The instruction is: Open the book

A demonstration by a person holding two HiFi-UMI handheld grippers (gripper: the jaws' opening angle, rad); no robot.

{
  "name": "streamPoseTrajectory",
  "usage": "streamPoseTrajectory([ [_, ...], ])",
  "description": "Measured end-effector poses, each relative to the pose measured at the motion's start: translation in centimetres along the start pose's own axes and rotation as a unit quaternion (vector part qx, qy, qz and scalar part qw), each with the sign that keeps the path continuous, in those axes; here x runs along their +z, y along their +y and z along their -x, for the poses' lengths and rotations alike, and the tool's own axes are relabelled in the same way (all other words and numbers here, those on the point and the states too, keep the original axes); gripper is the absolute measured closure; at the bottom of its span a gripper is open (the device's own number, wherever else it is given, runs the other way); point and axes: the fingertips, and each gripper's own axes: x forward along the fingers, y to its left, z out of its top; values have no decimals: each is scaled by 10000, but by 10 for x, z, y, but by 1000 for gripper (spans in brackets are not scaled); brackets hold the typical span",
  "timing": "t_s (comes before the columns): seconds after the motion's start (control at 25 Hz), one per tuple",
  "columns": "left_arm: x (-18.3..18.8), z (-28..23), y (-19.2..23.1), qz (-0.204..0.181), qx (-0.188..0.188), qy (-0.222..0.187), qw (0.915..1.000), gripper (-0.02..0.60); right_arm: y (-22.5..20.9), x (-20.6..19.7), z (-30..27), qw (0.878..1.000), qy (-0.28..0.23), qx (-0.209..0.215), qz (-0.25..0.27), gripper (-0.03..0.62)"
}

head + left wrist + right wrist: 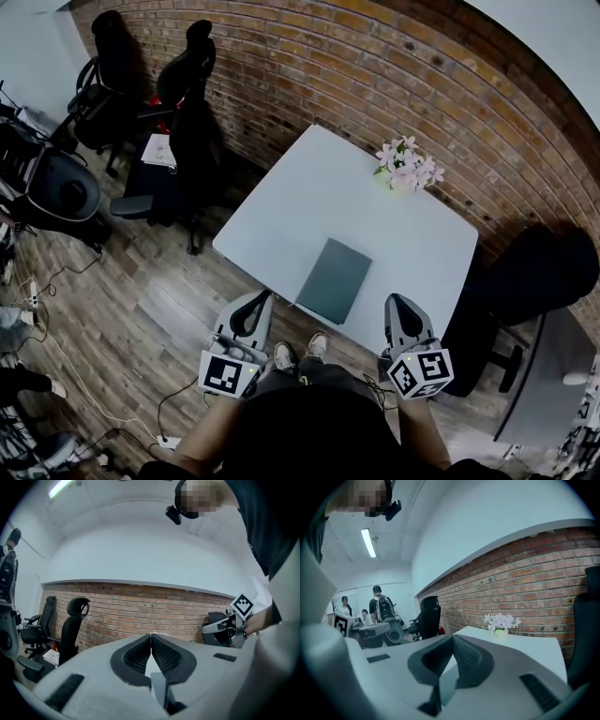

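Grey-green book, flat ahead between the clenched, empty left tool and right tool, looks thin, light and smooth: I'd nip a cover edge.

The left gripper fills the lower half of its own view. Its two grey jaws are brought together, so the ribbed black pads meet at the tips with nothing between them. Beyond the tips a brick wall runs under a pale upper wall. At left a black office chair stands near the bricks, with a second chair further left. At right the right gripper juts in sideways, its marker cube above it, held by a hand. A strip light glows at top left.
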Motion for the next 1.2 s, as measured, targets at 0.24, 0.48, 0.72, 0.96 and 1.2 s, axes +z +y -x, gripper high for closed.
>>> streamPoseTrajectory([
  [0.24,0,-10,1,-107,38,165,9998,555,-22,-26,-20,9992,275,-82,-289,580],
  [0.48,-2,-14,-2,-196,36,198,9996,555,-35,-56,-32,9971,574,-57,-499,577],
  [0.72,-11,-11,1,-82,212,371,9991,555,-46,-85,-50,9935,878,-41,-716,537],
  [0.96,-8,-7,1,-216,264,322,9989,555,-49,-126,-69,9852,1308,12,-1110,485],
  [1.2,-16,0,1,-134,413,510,9978,555,-52,-163,-82,9782,1685,52,-1214,462],
])
